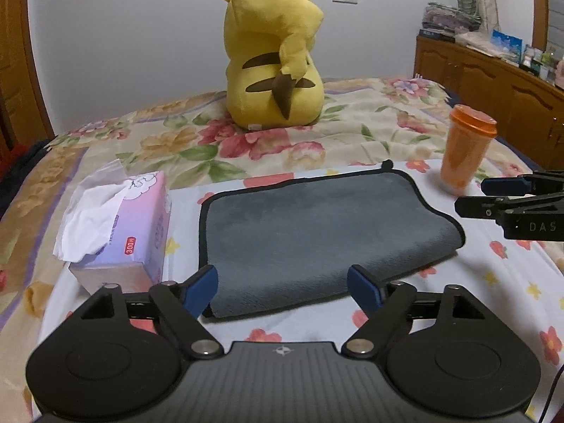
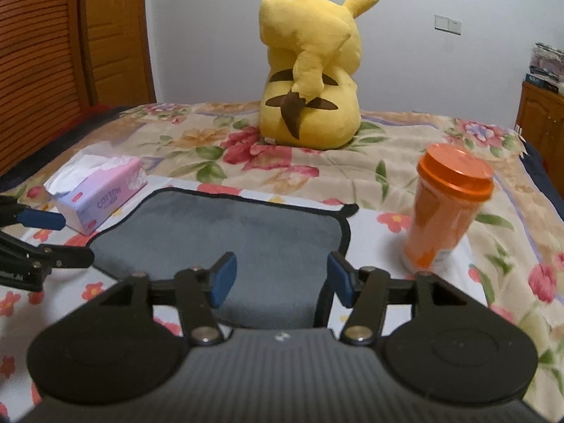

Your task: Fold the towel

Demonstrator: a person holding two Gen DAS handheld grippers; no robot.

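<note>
Bedroom, flowery bedspread (image 1: pixel 352 120). Gray towel (image 1: pixel 313 232) lay flat, long axis left-right, near edge right under both grippers. Left gripper (image 1: pixel 282 287) gaped wide, empty, over near-left edge; right gripper (image 2: pixel 278 282) also wide, empty, near-right corner. Neither closer, really.

Towel (image 1: pixel 317 232) between tissue box (image 1: pixel 120 225) and cup (image 1: pixel 465 148)

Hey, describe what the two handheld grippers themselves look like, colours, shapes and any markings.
The left gripper and right gripper match: black linkage arms with silver pivot pins, blue pads on the fingers, round black side discs, ribbed grey body. White letters "DAS" mark the right one's side.
</note>
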